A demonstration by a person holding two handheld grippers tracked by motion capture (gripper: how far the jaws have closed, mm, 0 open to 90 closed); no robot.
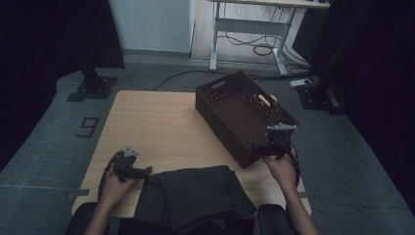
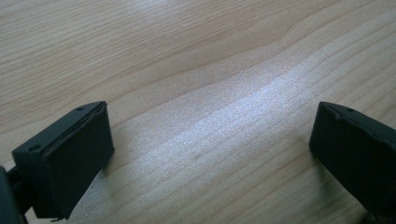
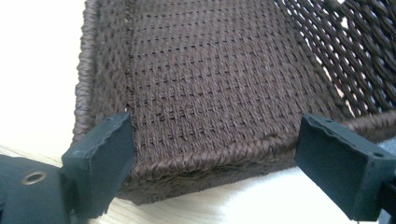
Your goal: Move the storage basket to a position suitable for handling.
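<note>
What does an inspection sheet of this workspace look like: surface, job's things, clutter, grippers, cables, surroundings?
Surface: light wooden table, bare in the middle.
Job's things: dark woven basket at the right, set askew, looks empty; dark folded cloth at the near edge.
Clutter: nothing seen.
Grippers: left gripper open over bare wood, beside the cloth; right gripper open at the basket's near corner, fingers either side of the wall, not pressing.
Cables: one trails from each gripper; more on the floor under the far desk.
Surroundings: grey carpet, dark curtains both sides, a stand base far left.
</note>
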